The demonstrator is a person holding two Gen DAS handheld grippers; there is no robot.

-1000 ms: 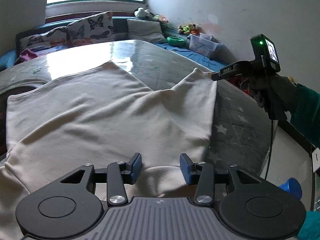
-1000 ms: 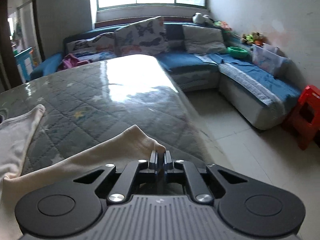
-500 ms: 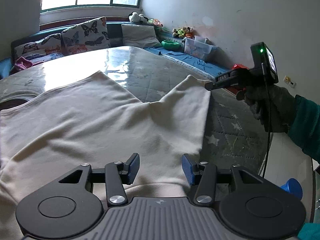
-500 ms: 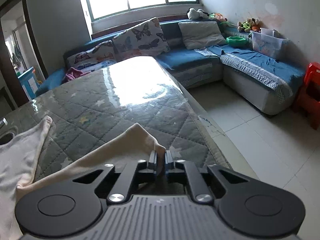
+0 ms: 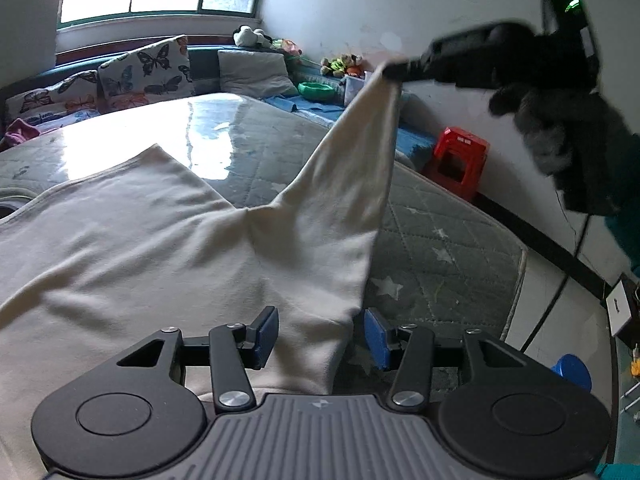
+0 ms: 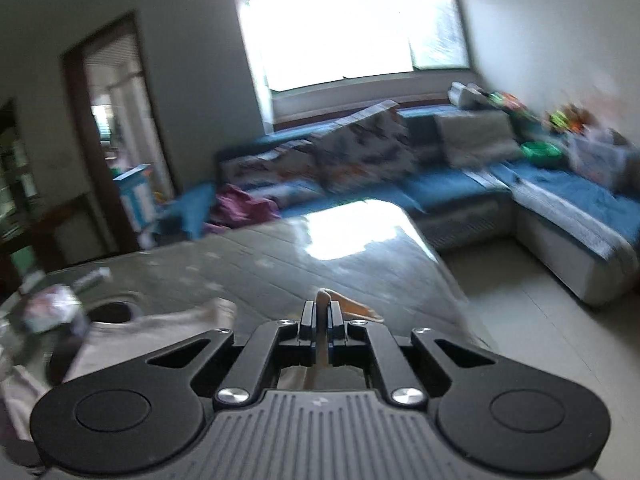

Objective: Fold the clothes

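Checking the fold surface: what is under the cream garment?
The cream garment lies on a grey quilted star-print mat, bare to its right. Anything beneath the spread cloth is covered.

Motion blur smears the right tool [image 5: 394, 69] and the sofa [image 6: 460, 184]; the garment [image 5: 160, 248] runs off the left edge.

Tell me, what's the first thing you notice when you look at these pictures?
The cream shirt stands out most: it lies spread on the grey quilted table, with one corner pulled up in the air by the right hand-held gripper, which is shut on it. Near the camera, the left hand-held gripper waits open over the shirt's nearer edge. Against the wall on the right, a bright red stool catches the eye.
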